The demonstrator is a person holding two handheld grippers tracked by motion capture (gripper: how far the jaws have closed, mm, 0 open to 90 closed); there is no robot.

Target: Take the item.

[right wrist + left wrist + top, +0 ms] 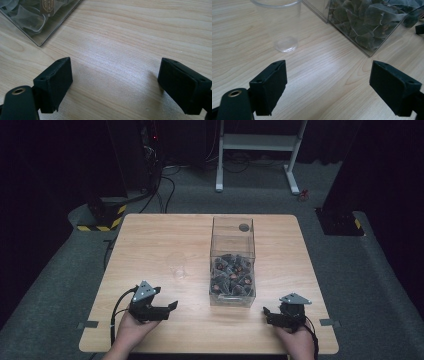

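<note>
Nearest the person, the left claw and the right claw rest low over the near edge of the tabletop, each held in a hand, and both stand with their jaws spread wide apart and nothing between them; the gripper views show bare pale wood grain between the matte black, blocky jaw pads. Judging from that, the work has hardly begun: nothing is picked up, and reaching, grasping and placing all seem to lie ahead. A little farther in, left of centre, stands a clear plastic cup, upright, thin-walled and round, and as far as the left gripper view shows it holds nothing, its ringed base sitting flat on the wood. Just right of the cup, near the middle of the tabletop, is a tall clear box with square, hard, glossy walls and an open top. Its lower part is filled with tea bags, soft pyramid-shaped pouches of fine translucent mesh with dark leaves inside and thin strings, heaped loosely against the walls. The likely job is moving a tea bag from box to cup, and none has left the box. The tabletop is smooth light wood with rounded corners; beyond it lies grey carpet and a white metal frame.
</note>
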